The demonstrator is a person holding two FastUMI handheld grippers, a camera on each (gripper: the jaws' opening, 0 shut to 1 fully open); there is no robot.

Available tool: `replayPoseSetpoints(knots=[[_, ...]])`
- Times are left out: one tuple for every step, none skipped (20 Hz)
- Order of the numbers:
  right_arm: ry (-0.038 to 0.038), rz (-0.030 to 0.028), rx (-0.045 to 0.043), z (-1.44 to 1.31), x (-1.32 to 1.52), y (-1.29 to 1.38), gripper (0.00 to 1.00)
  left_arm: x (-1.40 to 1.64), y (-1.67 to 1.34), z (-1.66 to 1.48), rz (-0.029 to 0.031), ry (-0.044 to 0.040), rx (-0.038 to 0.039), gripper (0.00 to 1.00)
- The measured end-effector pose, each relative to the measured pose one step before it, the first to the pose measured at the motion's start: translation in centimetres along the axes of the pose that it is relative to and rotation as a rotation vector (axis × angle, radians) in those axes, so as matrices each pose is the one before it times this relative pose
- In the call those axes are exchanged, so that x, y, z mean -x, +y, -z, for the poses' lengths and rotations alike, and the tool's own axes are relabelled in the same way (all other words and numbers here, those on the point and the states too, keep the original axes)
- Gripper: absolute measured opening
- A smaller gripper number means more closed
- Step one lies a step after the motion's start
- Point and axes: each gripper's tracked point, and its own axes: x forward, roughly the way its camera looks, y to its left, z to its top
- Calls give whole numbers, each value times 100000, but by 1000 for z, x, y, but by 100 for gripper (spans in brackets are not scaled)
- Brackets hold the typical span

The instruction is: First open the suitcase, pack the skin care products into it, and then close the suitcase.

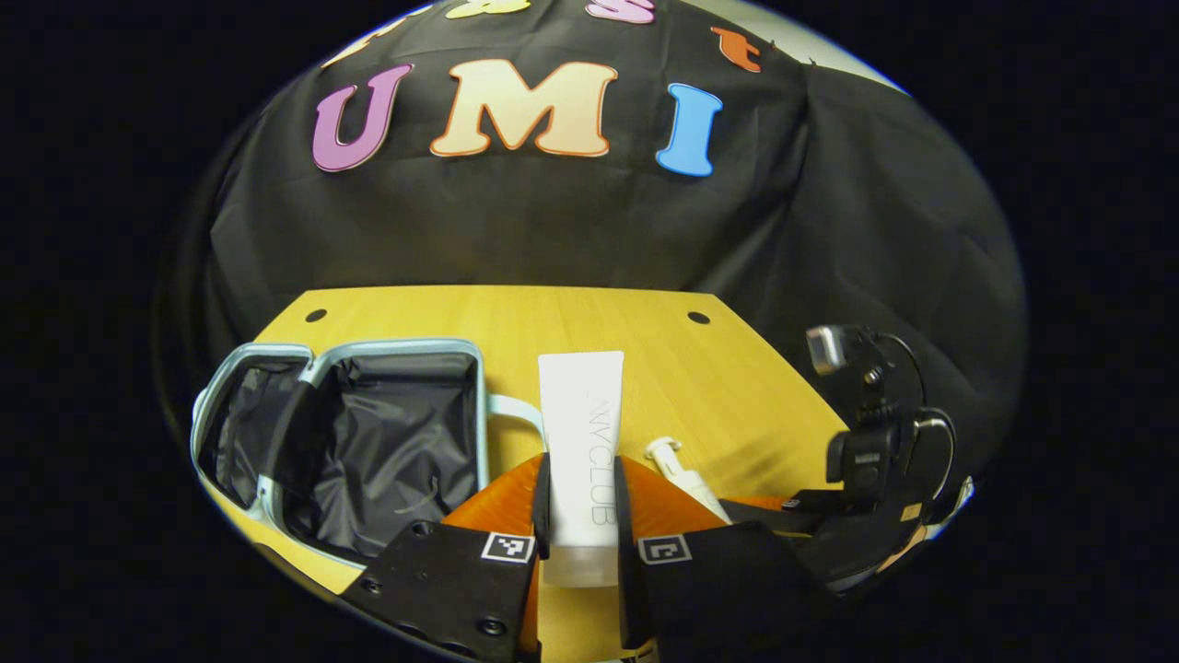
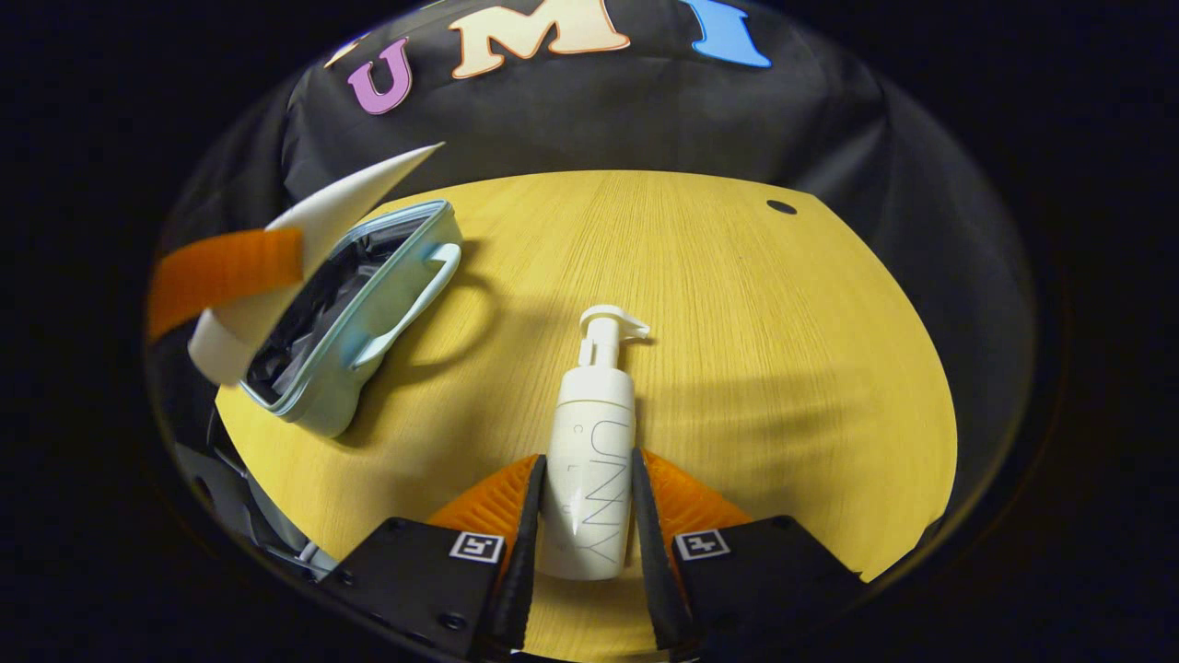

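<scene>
A white tube (image 1: 582, 433) stands between the fingers of my left gripper (image 1: 580, 465), which is shut on it, just right of the open pale-blue suitcase (image 1: 368, 433) with its dark lining. In the right gripper view the same tube (image 2: 313, 235) hangs over the suitcase (image 2: 368, 313), with one left finger (image 2: 221, 272) across it. A white pump bottle (image 2: 594, 442) lies on the table, nozzle pointing away. My right gripper (image 2: 589, 460) is shut on its body. The left gripper view also catches the bottle's pump end (image 1: 677, 465) and the right gripper (image 1: 737, 505).
The yellow wooden table (image 2: 737, 322) stretches wide to the right of the bottle and behind it. The suitcase's handle (image 2: 414, 299) sticks out toward the table's middle. Black cloth walls close in the far side.
</scene>
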Motion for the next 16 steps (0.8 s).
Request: replayPoseSetpoints(knots=[[-336, 56, 203, -62, 4, 93, 53, 91, 2251, -248, -2345, 550, -1514, 27], [192, 256, -352, 130, -28, -24, 53, -22, 2020, 54, -1998, 1046, -788, 27], [68, 909, -1522, -107, -43, 89, 53, -13, 1973, 151, -1915, 627, 222, 26], [42, 1048, -1460, 47, 28, 81, 53, -104, 1948, 201, -947, 714, 607, 27], [-789, 1732, -1387, 0, 99, -8, 53, -353, 1848, 500, -738, 956, 989, 26], [-476, 2523, -1326, 96, 93, -107, 53, -507, 1615, 671, -508, 1774, 783, 27], [-827, 2787, -1615, 11, 84, 29, 53, -485, 1386, 832, -384, 2650, 322, 27], [-957, 1993, -949, 105, 28, 260, 53, -789, 1285, 723, -368, 2120, -390, 27], [-639, 1762, -1225, -30, 175, 108, 53, -731, 1346, 941, -1209, 2361, 308, 26], [530, 1467, -2351, 210, 94, 126, 53, -916, 1133, 1039, -1238, 3767, 1293, 27], [731, 531, -3108, -10, 8, 292, 53, -736, 738, 1302, -529, 4485, 1817, 27], [737, 187, -3081, 145, 92, 497, 53, -838, 738, 1394, -733, 5980, 3182, 27], [805, 106, -2604, 84, 188, 454, 53, -853, 644, 862, -297, 3550, 1607, 29], [651, -377, -2226, 135, 124, 629, 52, -743, 472, 625, -793, 2344, 700, 27], [1022, -768, -2176, 55, 249, 583, 53, -363, 364, 583, -652, 1527, -4, 27], [-90, -1033, -2373, -170, 137, 658, 53, -30, 15, 59, 451, -1000, -1268, 27]])
